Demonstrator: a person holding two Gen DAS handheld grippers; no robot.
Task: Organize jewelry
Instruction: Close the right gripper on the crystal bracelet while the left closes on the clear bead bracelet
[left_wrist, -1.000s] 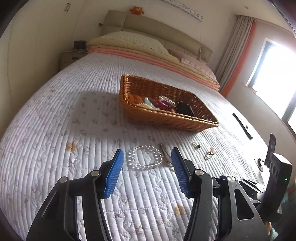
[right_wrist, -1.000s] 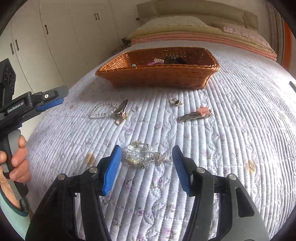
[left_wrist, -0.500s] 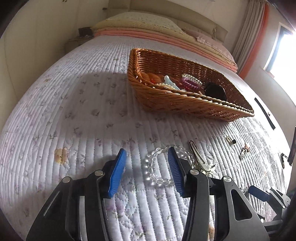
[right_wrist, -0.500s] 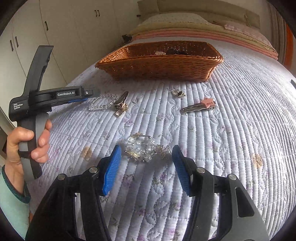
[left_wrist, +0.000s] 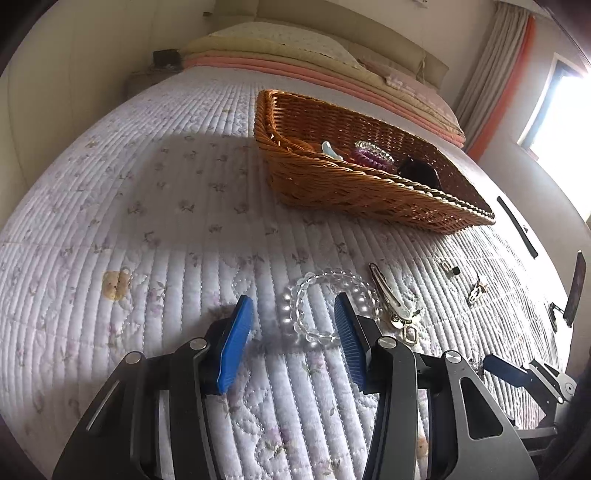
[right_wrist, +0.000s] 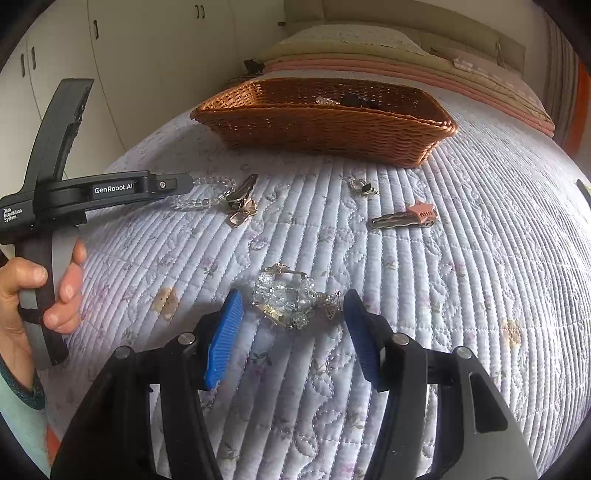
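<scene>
A clear bead bracelet lies on the quilted bed in front of a wicker basket. My left gripper is low over it. The bracelet's left side lies between the blue pads, and the right finger covers part of the ring. The pads do not press on the beads. My right gripper stands open around a crystal and gold bracelet, which the pads do not touch. The basket holds a purple coil tie, a dark item and other pieces.
A metal hair clip with gold charms lies right of the bead bracelet. Farther right are small earrings and a pink star clip. A hand holds the left gripper's handle. A black strip lies near the bed's right edge.
My left gripper has moved forward and down onto the bead bracelet, and its jaws have narrowed. The right gripper has stayed over the crystal bracelet with the same opening.
</scene>
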